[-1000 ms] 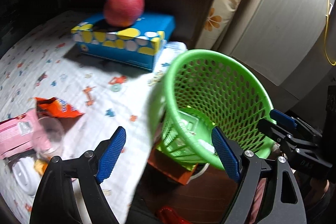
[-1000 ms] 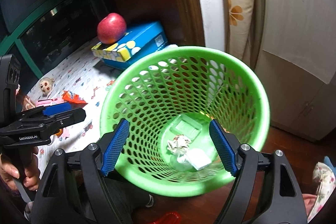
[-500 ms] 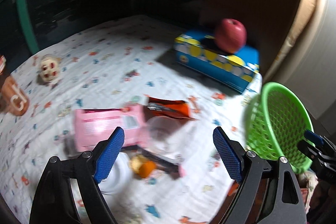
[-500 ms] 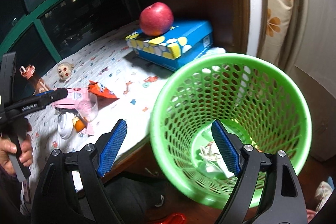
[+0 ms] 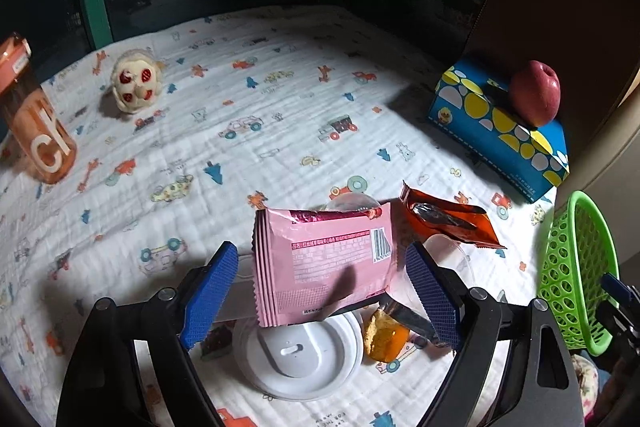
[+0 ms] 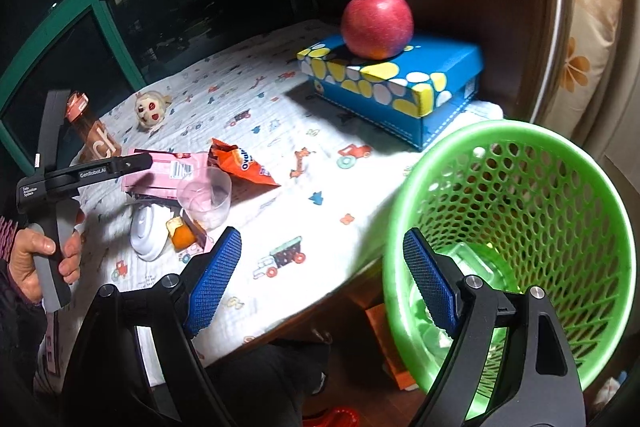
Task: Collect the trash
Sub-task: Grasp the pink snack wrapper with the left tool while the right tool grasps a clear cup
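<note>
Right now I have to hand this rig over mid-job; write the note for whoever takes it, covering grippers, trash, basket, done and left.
Left gripper: open, empty, above the pink wrapper.
Right gripper: open, empty, jaws just opened wider, beside the green basket.
Trash heap on the printed cloth: pink wrapper, orange snack bag, clear cup, white lid, orange food scrap.
Basket sits off the table edge; something pale lies inside, hard to make out.
Left: everything in the heap. The apple, blue box, bottle and small toy look like non-trash.
</note>
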Available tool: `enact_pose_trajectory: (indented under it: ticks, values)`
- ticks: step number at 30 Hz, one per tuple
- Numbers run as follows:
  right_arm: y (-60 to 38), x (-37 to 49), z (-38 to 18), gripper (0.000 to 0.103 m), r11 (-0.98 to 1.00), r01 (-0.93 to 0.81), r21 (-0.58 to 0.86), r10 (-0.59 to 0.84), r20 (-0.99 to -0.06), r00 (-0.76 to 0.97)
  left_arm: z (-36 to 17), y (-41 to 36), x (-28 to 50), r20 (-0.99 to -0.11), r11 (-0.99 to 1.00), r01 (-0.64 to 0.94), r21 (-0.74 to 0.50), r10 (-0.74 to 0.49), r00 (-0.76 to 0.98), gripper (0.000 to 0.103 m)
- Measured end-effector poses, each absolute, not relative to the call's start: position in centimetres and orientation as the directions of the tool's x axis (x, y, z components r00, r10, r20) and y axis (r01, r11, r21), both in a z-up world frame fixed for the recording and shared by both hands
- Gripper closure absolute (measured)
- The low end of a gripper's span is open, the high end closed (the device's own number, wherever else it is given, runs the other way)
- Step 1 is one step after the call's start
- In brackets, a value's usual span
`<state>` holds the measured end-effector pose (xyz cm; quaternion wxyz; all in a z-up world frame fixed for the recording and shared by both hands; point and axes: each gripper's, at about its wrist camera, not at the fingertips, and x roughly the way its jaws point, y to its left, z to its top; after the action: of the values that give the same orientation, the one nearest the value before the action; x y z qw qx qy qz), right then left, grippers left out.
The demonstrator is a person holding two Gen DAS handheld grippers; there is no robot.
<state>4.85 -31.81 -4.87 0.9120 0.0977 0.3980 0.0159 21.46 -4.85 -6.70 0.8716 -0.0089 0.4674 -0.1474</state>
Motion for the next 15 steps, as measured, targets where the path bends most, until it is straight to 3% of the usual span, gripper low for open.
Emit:
enact_pose_trajectory:
  ticks: [6,15]
  values:
    - [-29.7,6.3,-5.7,0.021,0.978,0.000,0.206,0.155,-0.736,0.659,-7.9,-4.6,22.3,-0.813,0.937,0.263,-0.232,-0.335,0.477,0.038]
    - [-25.4,9.0,-7.3,0.021,0.961,-0.100,0.258,0.264,-0.745,0.612,-7.7,-4.3,21.8,-0.794,0.915,0.305,-0.266,-0.387,0.468,0.075]
